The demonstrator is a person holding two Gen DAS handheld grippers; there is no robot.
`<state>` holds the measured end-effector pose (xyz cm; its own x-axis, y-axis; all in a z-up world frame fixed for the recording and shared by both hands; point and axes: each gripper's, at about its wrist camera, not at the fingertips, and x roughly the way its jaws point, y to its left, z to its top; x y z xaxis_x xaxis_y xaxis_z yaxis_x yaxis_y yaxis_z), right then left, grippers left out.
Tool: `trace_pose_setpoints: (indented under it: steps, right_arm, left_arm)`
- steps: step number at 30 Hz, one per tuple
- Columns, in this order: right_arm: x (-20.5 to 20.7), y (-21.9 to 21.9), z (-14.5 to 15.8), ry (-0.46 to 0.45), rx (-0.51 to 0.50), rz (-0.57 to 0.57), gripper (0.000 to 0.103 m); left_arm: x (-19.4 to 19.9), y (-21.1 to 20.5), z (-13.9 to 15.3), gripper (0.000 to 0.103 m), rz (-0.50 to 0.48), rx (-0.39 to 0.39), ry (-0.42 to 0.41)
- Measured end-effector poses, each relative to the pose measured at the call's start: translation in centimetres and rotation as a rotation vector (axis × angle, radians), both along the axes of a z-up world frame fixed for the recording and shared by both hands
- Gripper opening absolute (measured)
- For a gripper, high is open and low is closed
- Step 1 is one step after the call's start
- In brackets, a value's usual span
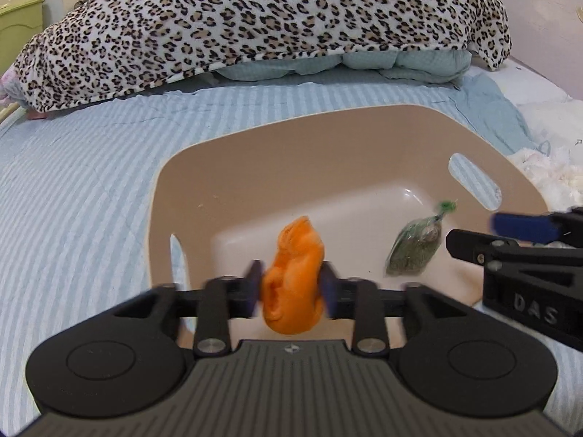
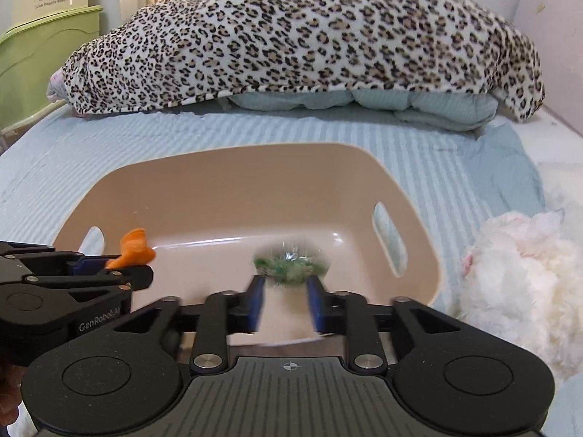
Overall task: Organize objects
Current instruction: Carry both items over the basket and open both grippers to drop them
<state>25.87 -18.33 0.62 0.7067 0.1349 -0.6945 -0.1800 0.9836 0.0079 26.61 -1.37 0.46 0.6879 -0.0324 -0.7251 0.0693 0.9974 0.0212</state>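
Observation:
A beige plastic basket with handle slots sits on the striped bed; it also shows in the right wrist view. My left gripper is shut on an orange soft toy and holds it over the basket's near side; the toy also shows in the right wrist view. A small green bag is inside the basket, blurred, just ahead of my right gripper, whose jaws stand apart with nothing between them. The bag is blurred there too.
A leopard-print blanket over a pale quilt lies across the far side of the bed. A white fluffy plush lies right of the basket. A green storage box stands at the far left. The blue striped sheet surrounds the basket.

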Motion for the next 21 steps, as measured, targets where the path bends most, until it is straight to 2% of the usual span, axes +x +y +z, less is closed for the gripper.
trace_pose_setpoints:
  steps: [1,3,5,8,11,14,17,21]
  right_arm:
    - [-0.6,-0.2,0.4,-0.015,-0.001,-0.001,0.064]
    - [-1.6,-0.7,1.2,-0.032,-0.005,0.0,0.076]
    - [-2.6,-1.2,2.0,-0.035,-0.015,0.001,0.084]
    - [-4.7,-2.2,3.1,-0.057,-0.017,-0.005,0.101]
    - [-6.6,-3.2,3.8,-0.069,-0.016,-0.009,0.103]
    - [-7.8,-3.8,3.6,-0.034,-0.026,-0.015,0.103]
    - [-8.7,-4.1,3.0,0.017,-0.035,-0.005,0.103]
    - [-10.0,-4.6,1.2,0.055,0.002,-0.023,0.103]
  left_arm:
    - [-0.3,0.1,0.3,0.068,0.009,-0.003,0.001]
    - [-1.0,0.2,1.1,0.074,0.021,-0.017,-0.011]
    - [-1.9,0.2,2.0,0.076,0.028,-0.023,-0.022]
    - [-3.5,0.4,2.8,0.089,0.062,-0.012,-0.033]
    - [-5.1,0.7,3.1,0.09,0.082,-0.033,-0.032]
    - [-6.5,0.9,3.2,0.09,0.078,-0.052,-0.028]
    - [-7.9,0.9,3.1,0.09,0.072,-0.039,-0.035]
    - [-9.2,1.0,2.2,0.09,0.078,-0.027,-0.022]
